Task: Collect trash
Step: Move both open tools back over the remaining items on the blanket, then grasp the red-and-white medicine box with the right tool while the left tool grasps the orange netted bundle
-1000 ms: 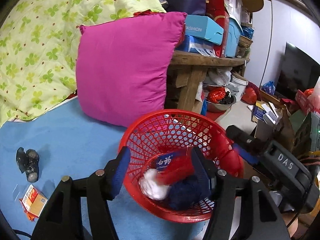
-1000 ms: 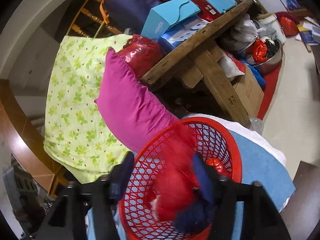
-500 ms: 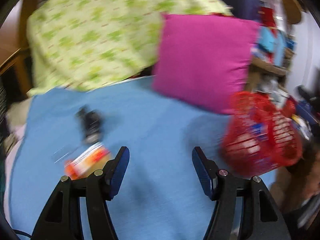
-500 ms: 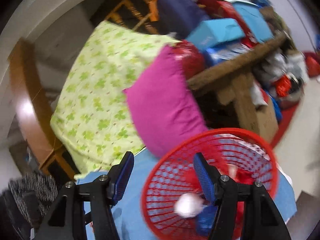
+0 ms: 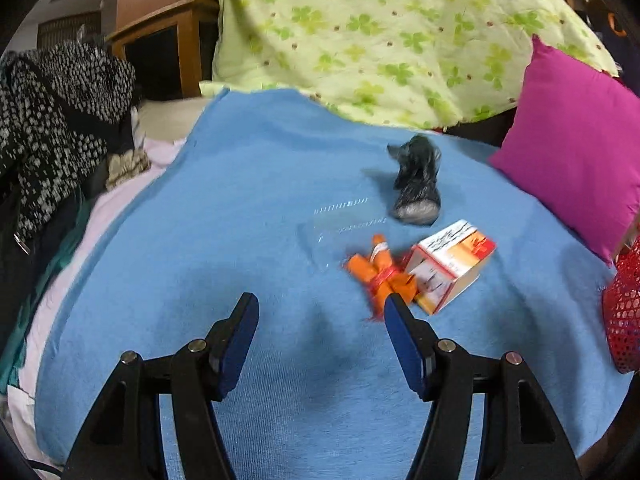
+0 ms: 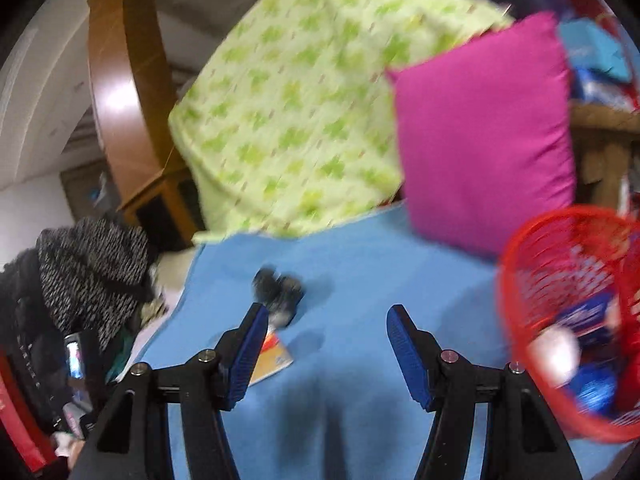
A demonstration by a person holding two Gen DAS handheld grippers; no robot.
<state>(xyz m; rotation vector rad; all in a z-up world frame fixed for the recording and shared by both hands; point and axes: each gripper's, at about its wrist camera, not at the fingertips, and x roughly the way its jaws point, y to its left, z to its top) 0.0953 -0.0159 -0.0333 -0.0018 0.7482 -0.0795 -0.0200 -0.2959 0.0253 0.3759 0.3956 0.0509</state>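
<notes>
On the blue blanket [image 5: 240, 200] lie an orange crumpled wrapper [image 5: 378, 270], a white-and-orange small carton [image 5: 452, 266], a clear plastic sheet [image 5: 340, 224] and a dark crumpled bag [image 5: 416, 180]. My left gripper [image 5: 320, 312] is open and empty, just short of the wrapper. My right gripper [image 6: 324, 324] is open and empty above the blanket [image 6: 360, 280]; the dark bag [image 6: 280, 292] and carton [image 6: 272, 360] show by its left finger. The red mesh basket [image 6: 516, 264] at the right holds several pieces of trash; its edge also shows in the left wrist view [image 5: 624, 312].
A magenta pillow [image 5: 576, 168] leans at the blanket's right, a green clover quilt [image 5: 380, 32] behind. A black-and-white garment [image 5: 52, 120] is piled at the left beside a wooden frame [image 5: 180, 40]. A cluttered wooden shelf [image 6: 600, 112] stands behind the basket.
Both grippers have swung left, away from the basket. The left gripper now faces the trash on the blanket. The basket has slid to the right edge of both views.
</notes>
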